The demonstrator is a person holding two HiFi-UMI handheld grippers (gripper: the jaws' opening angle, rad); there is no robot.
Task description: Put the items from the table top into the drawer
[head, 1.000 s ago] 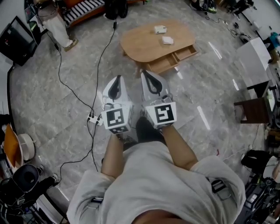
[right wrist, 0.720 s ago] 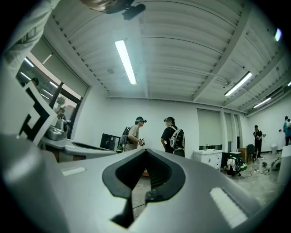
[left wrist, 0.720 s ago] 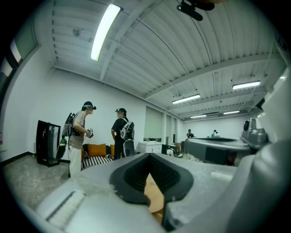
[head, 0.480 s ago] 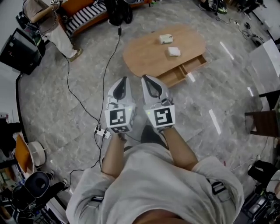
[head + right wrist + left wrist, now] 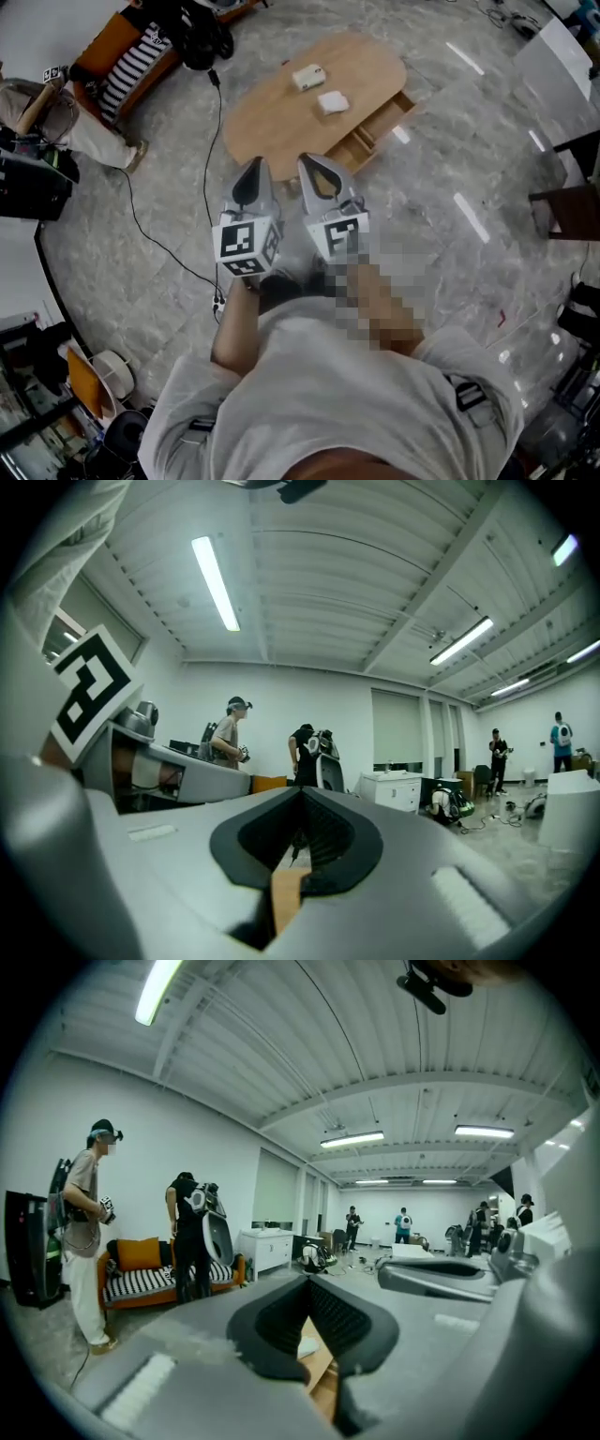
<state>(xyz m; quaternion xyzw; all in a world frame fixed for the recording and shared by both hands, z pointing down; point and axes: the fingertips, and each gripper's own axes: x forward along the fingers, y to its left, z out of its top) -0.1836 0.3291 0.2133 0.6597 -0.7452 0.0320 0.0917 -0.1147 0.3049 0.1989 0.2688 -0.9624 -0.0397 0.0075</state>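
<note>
Closer to table than before, left gripper and right gripper clenched empty; approaching, next likely open onto a white item.

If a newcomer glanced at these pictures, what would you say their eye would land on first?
Most likely the left gripper and the right gripper, held side by side in the middle of the head view, both shut and empty. Just beyond their tips stands the oval wooden table, with a small white box and a flat white item on top, and an open drawer at its right side.
</note>
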